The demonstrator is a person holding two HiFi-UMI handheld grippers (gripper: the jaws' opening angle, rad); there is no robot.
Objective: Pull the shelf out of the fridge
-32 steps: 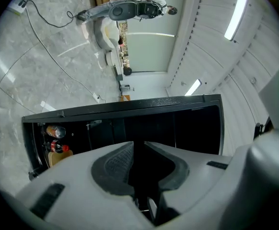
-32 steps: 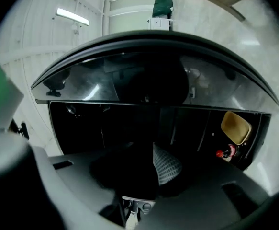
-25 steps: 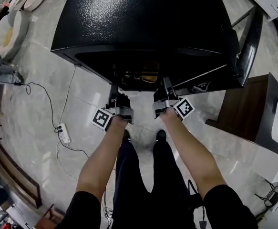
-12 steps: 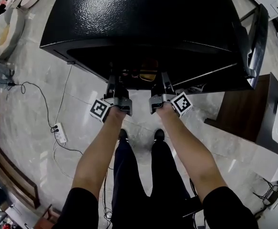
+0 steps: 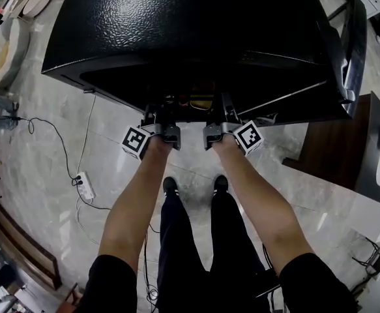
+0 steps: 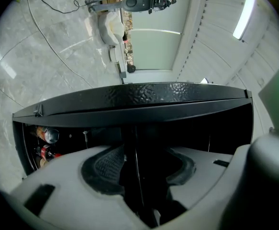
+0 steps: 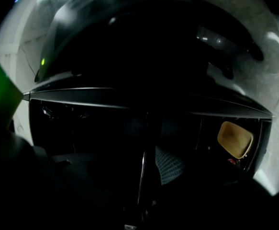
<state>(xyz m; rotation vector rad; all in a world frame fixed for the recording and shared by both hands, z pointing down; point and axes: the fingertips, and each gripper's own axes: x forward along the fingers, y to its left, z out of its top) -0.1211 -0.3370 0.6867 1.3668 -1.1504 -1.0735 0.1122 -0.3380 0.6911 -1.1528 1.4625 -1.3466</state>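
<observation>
A black fridge (image 5: 190, 31) is filling the upper half of the head view, its door (image 5: 349, 51) swinging open at the right. Its top is hiding nearly all of the interior from above. A person is standing before it on a marble floor (image 5: 53, 142), both bare forearms reaching level toward the opening.

The left gripper (image 5: 158, 117) and right gripper (image 5: 221, 113) are poking just inside the front of the cabinet. Each has just been opening its jaws, and both are now standing spread.

The shelf (image 6: 136, 176) is sitting inside the fridge and showing only as a thin dark edge running between the jaws. In the left gripper view it is passing between the ribbed pads (image 6: 106, 169) without either pressing on it. The right gripper view is lying mostly in darkness. There a pale glint of the shelf edge is showing beside the one pad (image 7: 170, 166) that is catching any light, with a gap between them.

Drink cans (image 6: 48, 135) are lying in the fridge's far-left corner, and a tan container (image 7: 235, 139) is glowing at its far right. Its contents are impossible to make out.
</observation>
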